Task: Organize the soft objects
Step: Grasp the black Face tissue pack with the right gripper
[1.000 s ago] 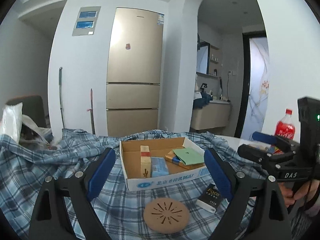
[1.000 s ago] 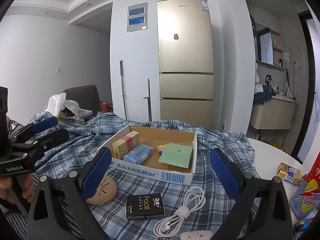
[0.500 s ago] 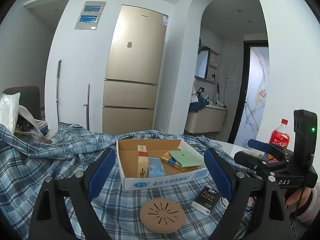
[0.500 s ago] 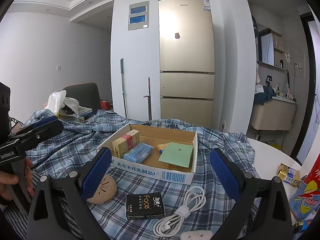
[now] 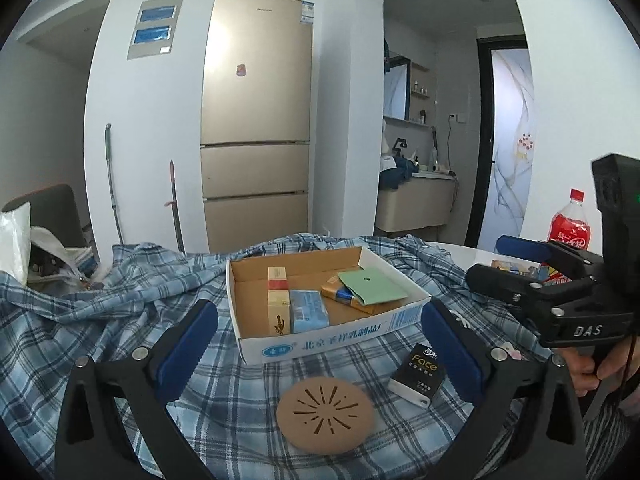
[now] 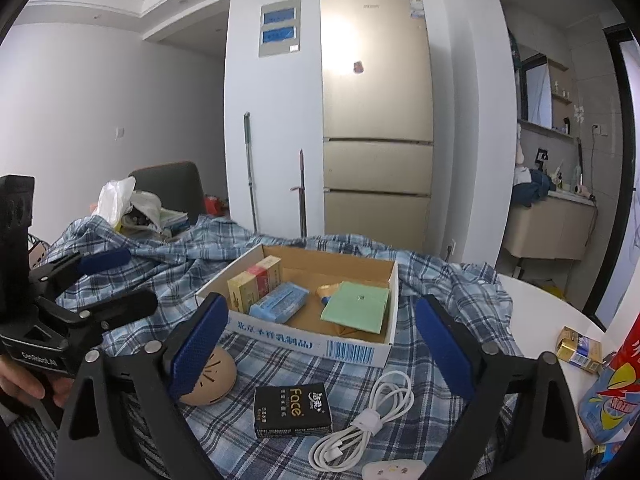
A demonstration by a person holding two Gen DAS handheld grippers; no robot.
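Note:
A blue plaid cloth (image 5: 100,320) covers the table. On it stands an open cardboard box (image 5: 336,340) holding a blue tissue packet (image 5: 308,310), a green square pad (image 5: 372,286) and a yellow-red carton (image 5: 278,300). In front of the box lie a tan round pad (image 5: 325,418), a black "Face" pack (image 5: 420,368) and a coiled white cable (image 6: 360,424). My left gripper (image 5: 318,309) hovers before the box, its jaws opening with nothing pressed between them. My right gripper (image 6: 322,303) hovers beside it, its jaws closing, still wide apart and gripping nothing.
A cola bottle (image 5: 570,228) and snack packs (image 6: 578,350) stand on the bare white table (image 6: 552,308) at the right. A plastic bag (image 6: 120,204) and a chair (image 6: 172,188) are at the far left. A fridge (image 6: 376,140) stands behind.
The left jaws have spread wider and the left view has shifted slightly. The right jaws have drawn in a little. Nothing on the cloth has moved.

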